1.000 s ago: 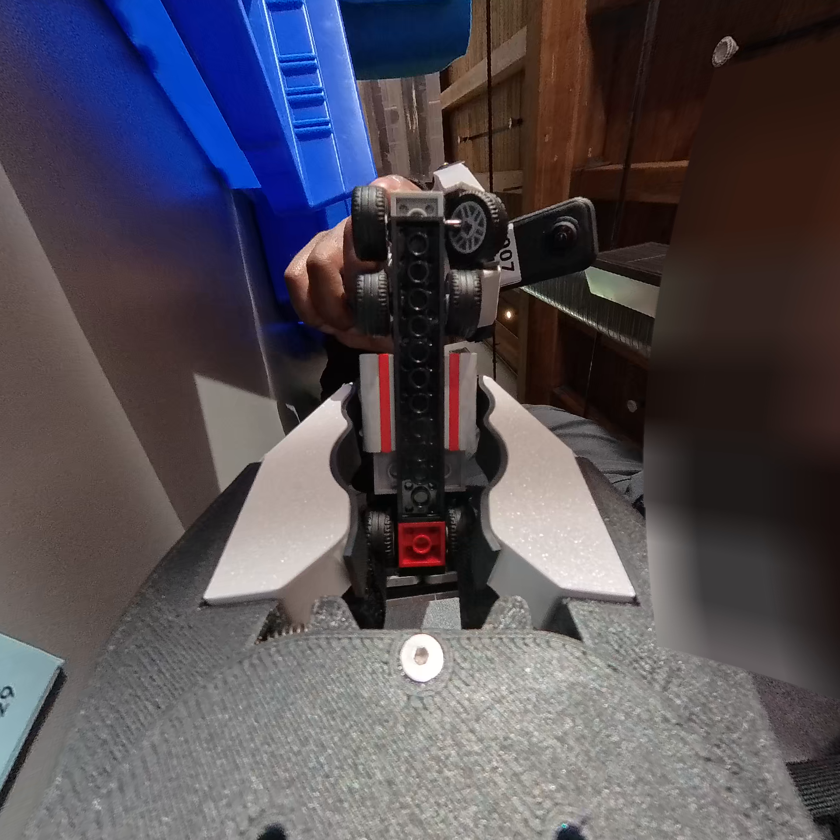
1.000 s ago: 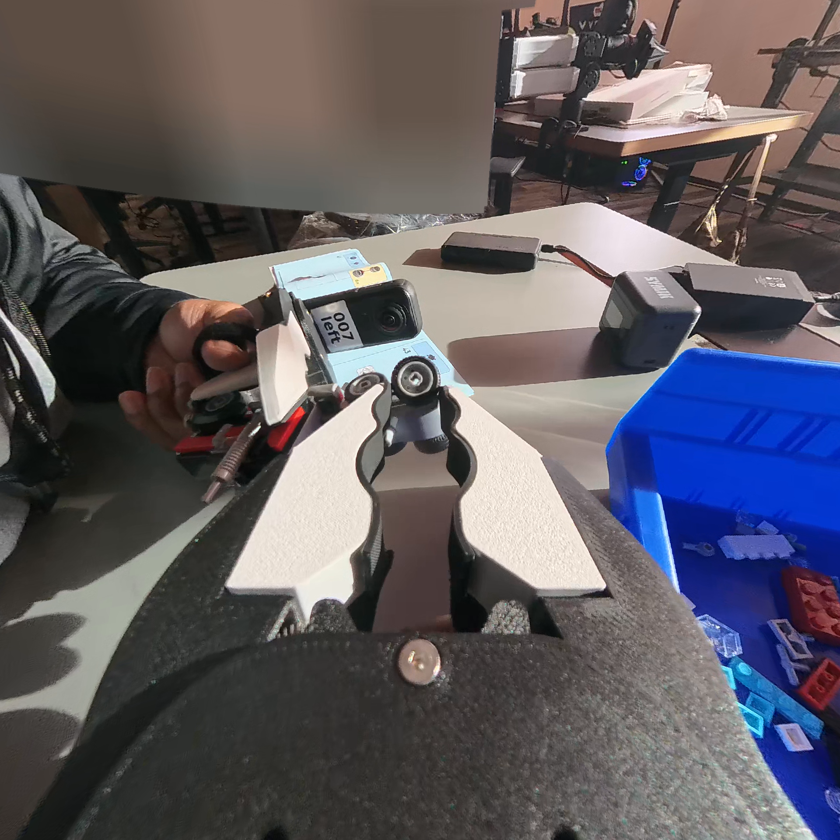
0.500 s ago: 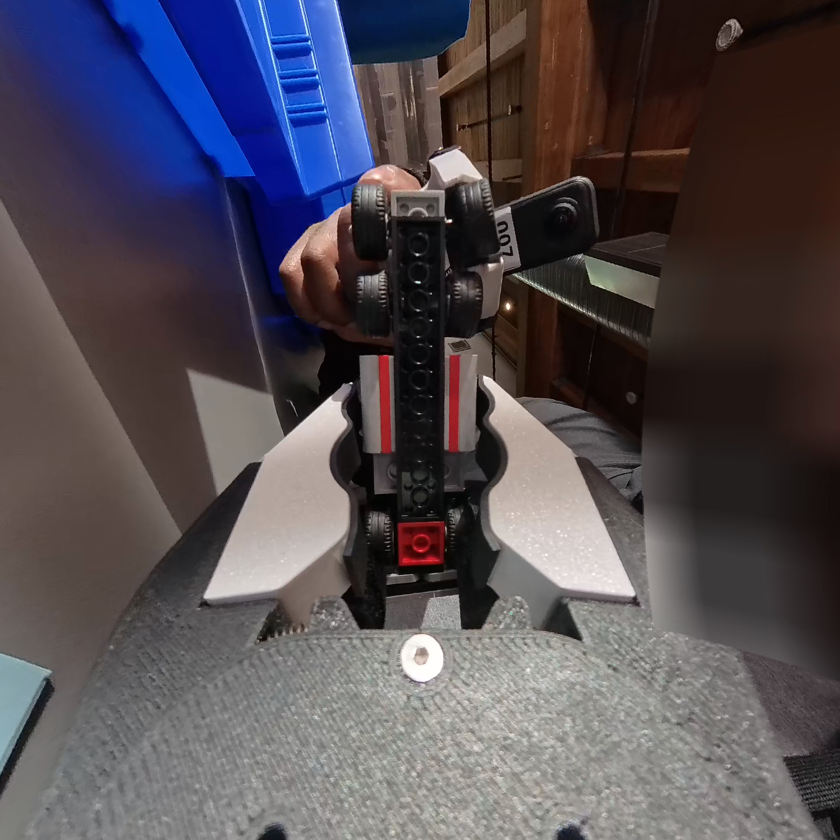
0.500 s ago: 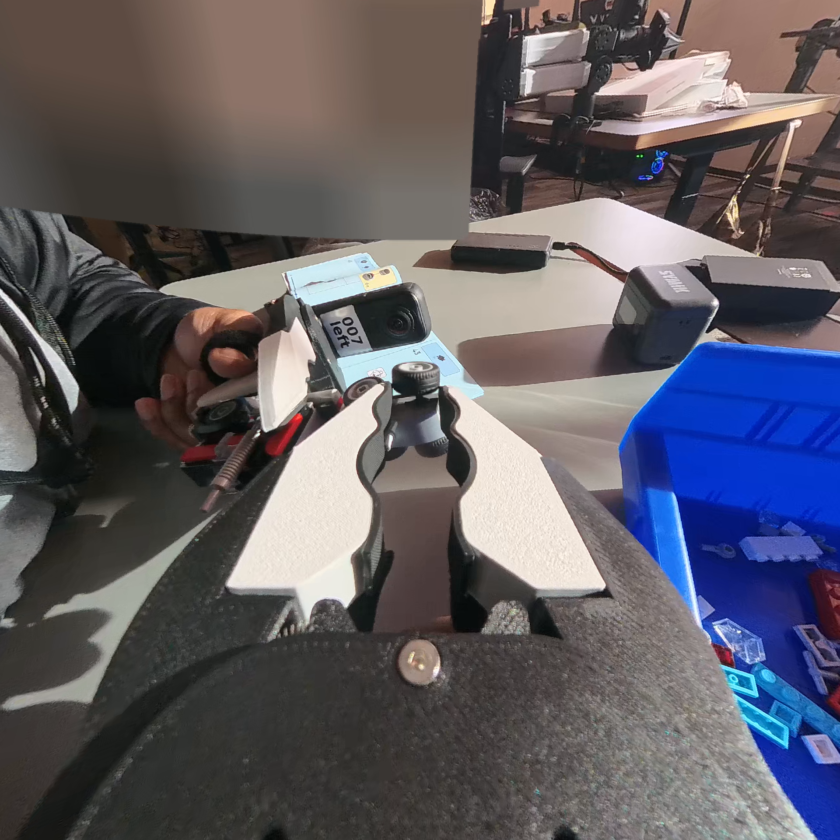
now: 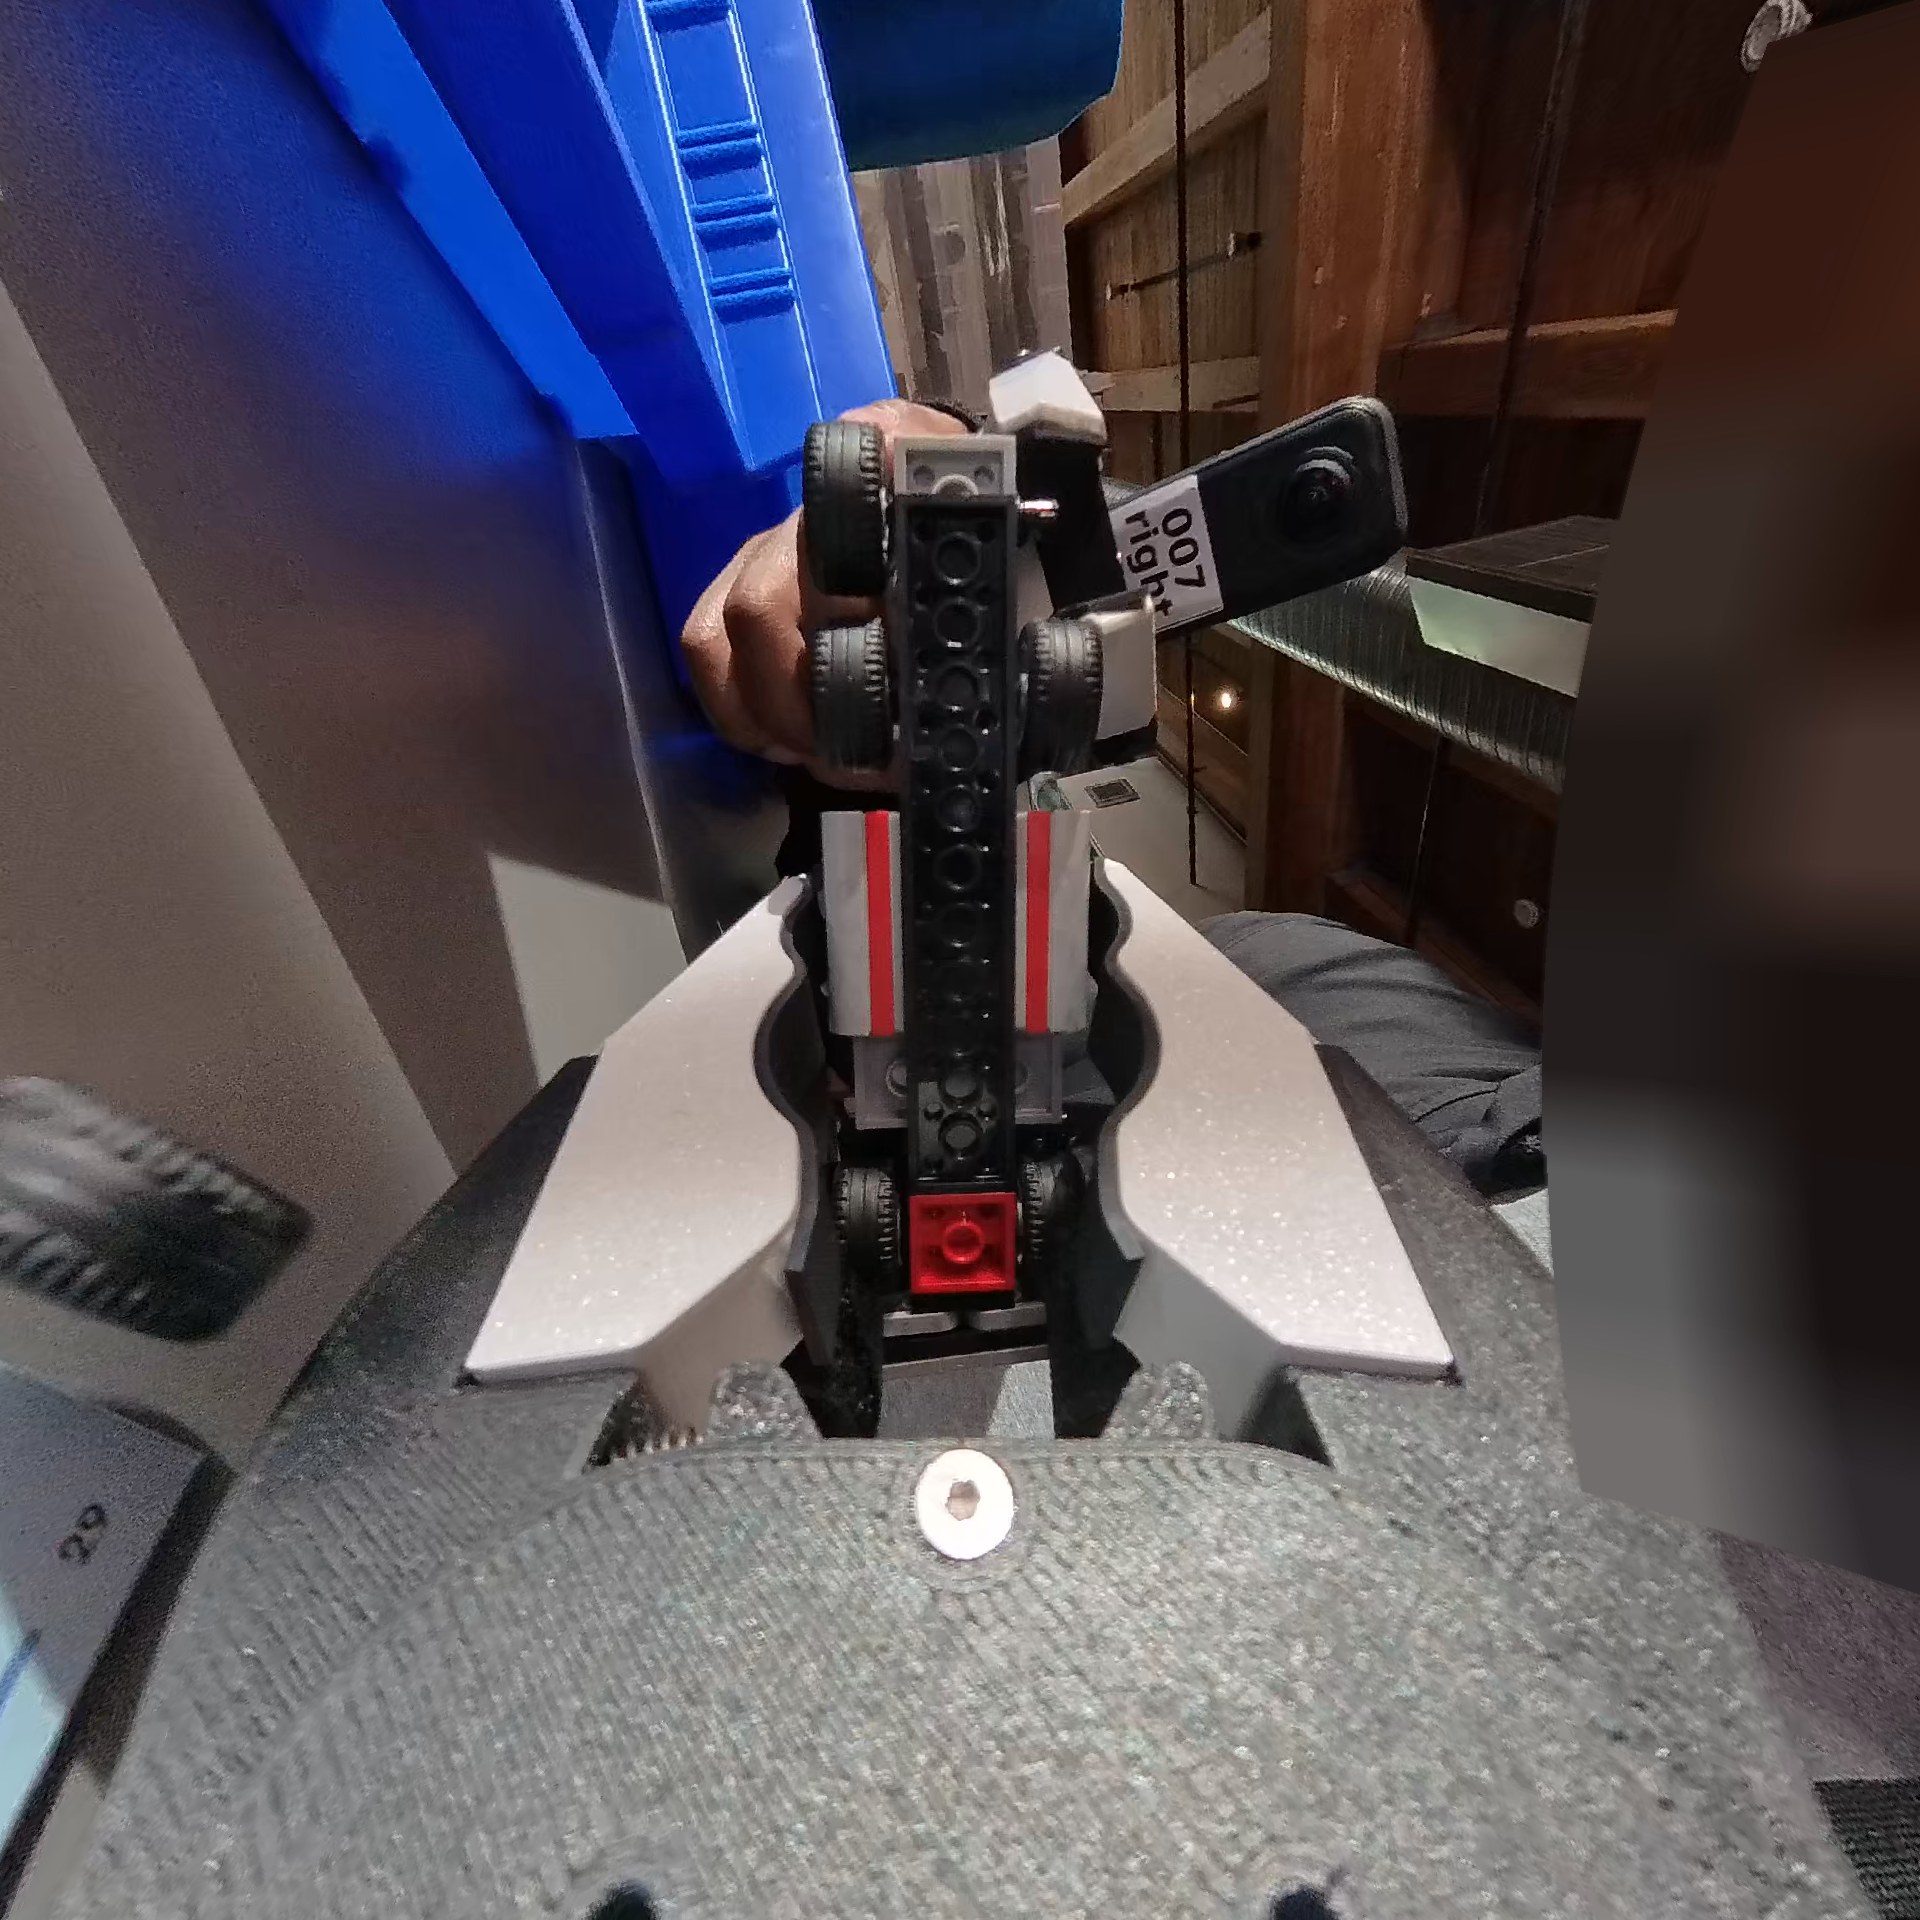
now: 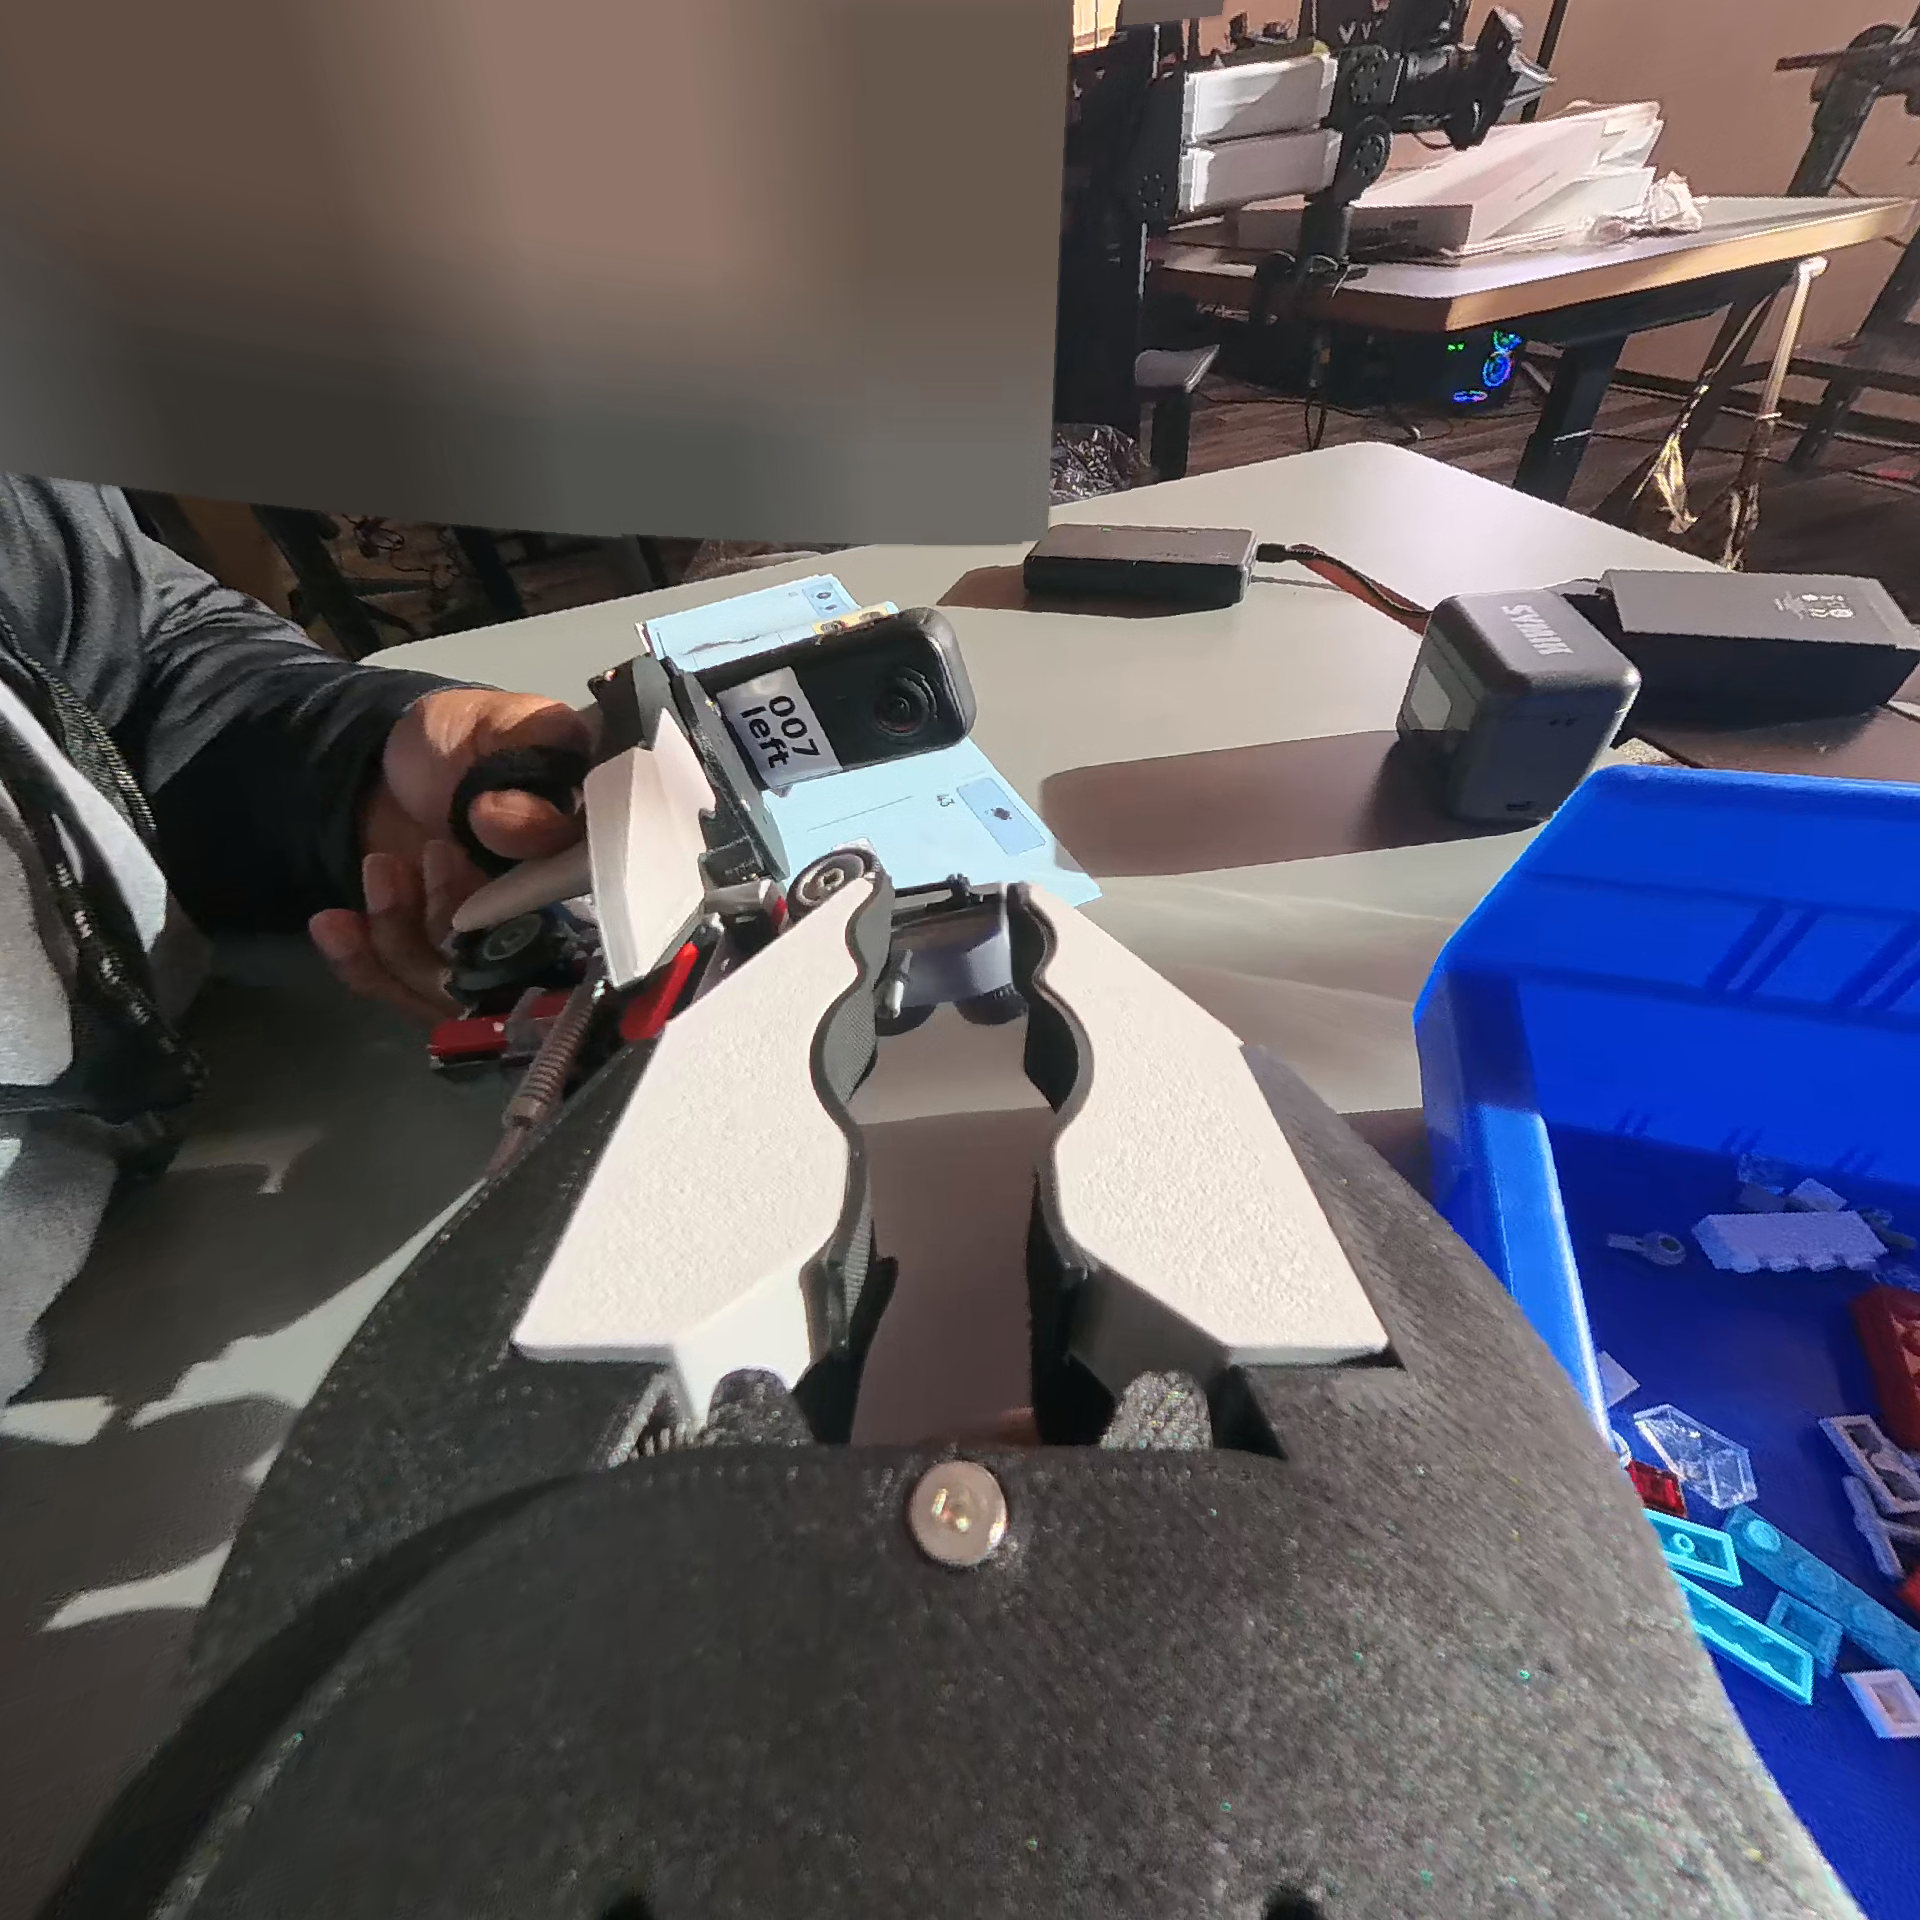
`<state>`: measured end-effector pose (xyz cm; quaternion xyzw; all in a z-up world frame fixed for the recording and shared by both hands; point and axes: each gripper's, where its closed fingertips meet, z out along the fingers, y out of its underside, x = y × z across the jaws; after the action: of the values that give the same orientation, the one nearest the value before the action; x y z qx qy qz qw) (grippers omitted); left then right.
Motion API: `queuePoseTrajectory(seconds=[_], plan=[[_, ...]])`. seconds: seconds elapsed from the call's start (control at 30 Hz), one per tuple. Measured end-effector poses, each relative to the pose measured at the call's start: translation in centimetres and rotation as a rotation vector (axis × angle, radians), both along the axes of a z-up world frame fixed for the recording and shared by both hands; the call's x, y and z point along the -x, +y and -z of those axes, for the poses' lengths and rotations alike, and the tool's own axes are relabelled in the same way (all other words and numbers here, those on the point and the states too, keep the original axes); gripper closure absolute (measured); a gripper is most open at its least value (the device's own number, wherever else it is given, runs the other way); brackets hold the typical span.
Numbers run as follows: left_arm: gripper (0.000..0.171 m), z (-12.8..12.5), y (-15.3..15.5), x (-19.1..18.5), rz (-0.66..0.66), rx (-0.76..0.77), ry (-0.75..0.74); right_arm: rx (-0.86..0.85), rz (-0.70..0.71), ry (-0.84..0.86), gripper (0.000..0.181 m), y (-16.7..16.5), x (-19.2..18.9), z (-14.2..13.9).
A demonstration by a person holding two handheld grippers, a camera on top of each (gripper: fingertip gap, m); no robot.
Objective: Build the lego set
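My left gripper [image 5: 954, 883] is shut on the lego vehicle [image 5: 956, 727], held underside up: a long black plate, white panels with red stripes, a red brick at the near end. Three wheels show at its far end; the far right axle pin [image 5: 1039, 506] is bare. My right gripper [image 6: 948, 894] sits at that far end with its jaws a little apart and nothing between them. One wheel [image 6: 828, 883] shows beside its left fingertip. A blurred dark ridged thing like a tyre [image 5: 114, 1205] is at the left edge.
A blue bin [image 6: 1662, 987] with several loose pieces stands right of my right gripper and also fills the upper left of the left wrist view [image 5: 623, 260]. A light-blue booklet [image 6: 935, 810], a black camera [image 6: 1517, 707] and black boxes [image 6: 1138, 566] lie on the grey table. The grippers' ends are close to 6 centimetres from one another.
The wheel that sat between my right fingertips at the vehicle's far right axle is gone from there; the pin is now bare. A blurred tyre-like thing has appeared at the left.
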<state>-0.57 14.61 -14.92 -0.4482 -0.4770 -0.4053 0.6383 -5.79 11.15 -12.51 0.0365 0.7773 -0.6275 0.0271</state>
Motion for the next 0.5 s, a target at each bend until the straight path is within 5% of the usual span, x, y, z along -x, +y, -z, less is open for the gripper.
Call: queuePoseTrajectory(seconds=[0.33, 0.5], plan=[[0.121, 0.0, -2.7, 0.5, -0.047, 0.049, 0.024, -0.048, -0.005, -0.006, 0.149, -0.9, -0.5, 1.2], [0.121, 0.9, -6.4, 0.9, -0.133, 0.106, -0.003, -0.161, -0.024, -0.009, 0.149, -1.9, -1.3, 3.6]])
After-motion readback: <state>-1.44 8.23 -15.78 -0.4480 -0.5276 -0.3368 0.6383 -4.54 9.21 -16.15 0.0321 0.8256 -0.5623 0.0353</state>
